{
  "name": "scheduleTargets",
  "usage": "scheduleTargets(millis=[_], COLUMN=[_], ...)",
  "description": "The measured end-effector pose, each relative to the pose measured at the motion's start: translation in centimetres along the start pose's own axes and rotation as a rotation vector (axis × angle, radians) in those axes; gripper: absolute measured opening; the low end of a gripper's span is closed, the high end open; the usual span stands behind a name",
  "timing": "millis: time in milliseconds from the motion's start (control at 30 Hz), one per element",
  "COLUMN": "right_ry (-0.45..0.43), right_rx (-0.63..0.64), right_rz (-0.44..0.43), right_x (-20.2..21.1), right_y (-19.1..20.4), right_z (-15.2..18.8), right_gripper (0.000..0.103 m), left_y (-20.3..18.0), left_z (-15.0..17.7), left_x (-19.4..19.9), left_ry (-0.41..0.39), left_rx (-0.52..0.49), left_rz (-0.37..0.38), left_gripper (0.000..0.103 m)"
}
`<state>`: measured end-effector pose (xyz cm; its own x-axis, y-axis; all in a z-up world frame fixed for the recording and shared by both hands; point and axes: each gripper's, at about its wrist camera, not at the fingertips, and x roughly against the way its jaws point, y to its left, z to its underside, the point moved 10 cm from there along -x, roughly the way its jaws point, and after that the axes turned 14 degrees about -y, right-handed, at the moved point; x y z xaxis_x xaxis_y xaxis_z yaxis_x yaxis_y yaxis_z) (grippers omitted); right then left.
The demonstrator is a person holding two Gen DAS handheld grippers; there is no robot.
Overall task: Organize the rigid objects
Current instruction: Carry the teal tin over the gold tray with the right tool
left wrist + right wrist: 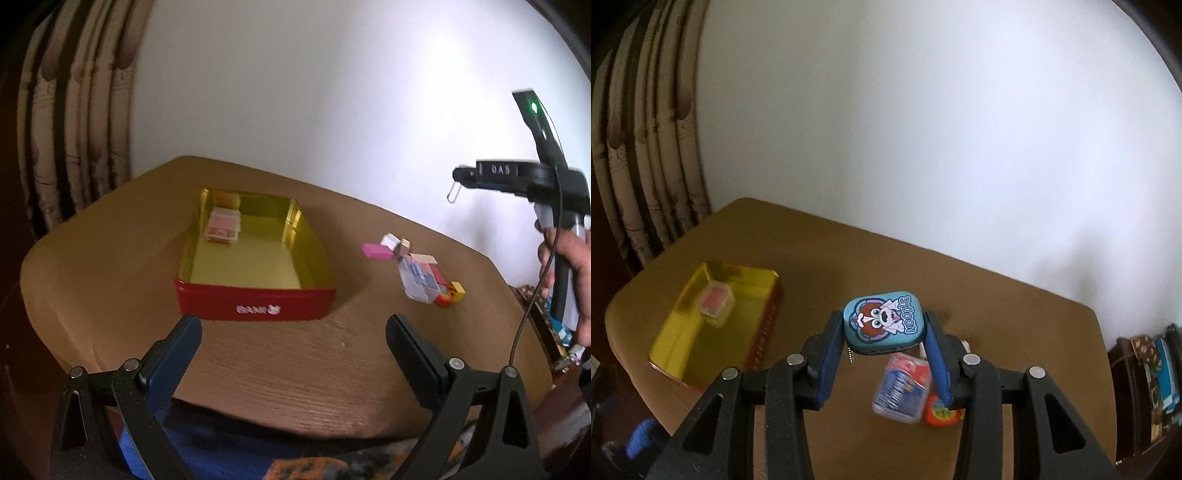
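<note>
**A "NOODLE" tin in our right jaws, a red "BAMI" box on the table**

In our right gripper (884, 334) we hold a small teal tin (882, 323) with rounded corners; its lid shows a cartoon dog and the word "NOODLE" in white letters down one side. The blue-padded jaws press on its two sides, and it hangs above the brown wooden table (849, 266), clear of the surface. A short bead chain (850, 356) dangles from its lower edge.

Our left gripper (293, 341) stands wide open over the near table edge, nothing between its jaws.

The red box (255, 301) sits on the table ahead of it, gold inside, with white lettering on the front wall that reads roughly "BAMI". In its far left corner lies a small clear case with pink contents (223, 229).

To the right of the box lies a loose cluster: a pink block (376, 251), a clear packet with blue and red print (419, 280) whose words are too blurred for us to read, and a red-and-yellow piece (450, 291). The right-hand device (546, 177) bears the letters "DAS".
</note>
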<state>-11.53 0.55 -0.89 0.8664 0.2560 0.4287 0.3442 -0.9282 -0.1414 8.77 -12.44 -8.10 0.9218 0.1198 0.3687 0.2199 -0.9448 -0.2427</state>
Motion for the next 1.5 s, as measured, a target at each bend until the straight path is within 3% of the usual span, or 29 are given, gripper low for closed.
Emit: scheduleTargets(millis=[400, 833, 967, 1200, 1500], right_ry=[-0.033, 0.017, 0.060, 0.194, 0.324], right_rx=[0.075, 0.115, 0.120, 0.121, 0.177], right_rz=[-0.078, -0.170, -0.198, -0.262, -0.445], right_x=[0.3, -2.1, -4.0, -8.1, -9.1], right_y=[7.8, 15.3, 16.9, 19.8, 26.3], right_z=[-4.7, -5.0, -3.2, 3.2, 11.2], right_gripper=[0.043, 0.043, 0.043, 0.043, 0.043], left_y=[2.4, 4.8, 5.6, 6.6, 7.5], left_z=[-0.7, -0.8, -0.8, 0.1, 0.8], left_x=[-0.1, -0.4, -0.4, -1.3, -2.1], left_ry=[-0.025, -0.023, -0.021, 0.021, 0.054], left_rx=[0.037, 0.088, 0.115, 0.156, 0.181], left_rz=[-0.052, -0.094, -0.110, -0.128, -0.151], left_gripper=[0.099, 0.099, 0.099, 0.099, 0.099])
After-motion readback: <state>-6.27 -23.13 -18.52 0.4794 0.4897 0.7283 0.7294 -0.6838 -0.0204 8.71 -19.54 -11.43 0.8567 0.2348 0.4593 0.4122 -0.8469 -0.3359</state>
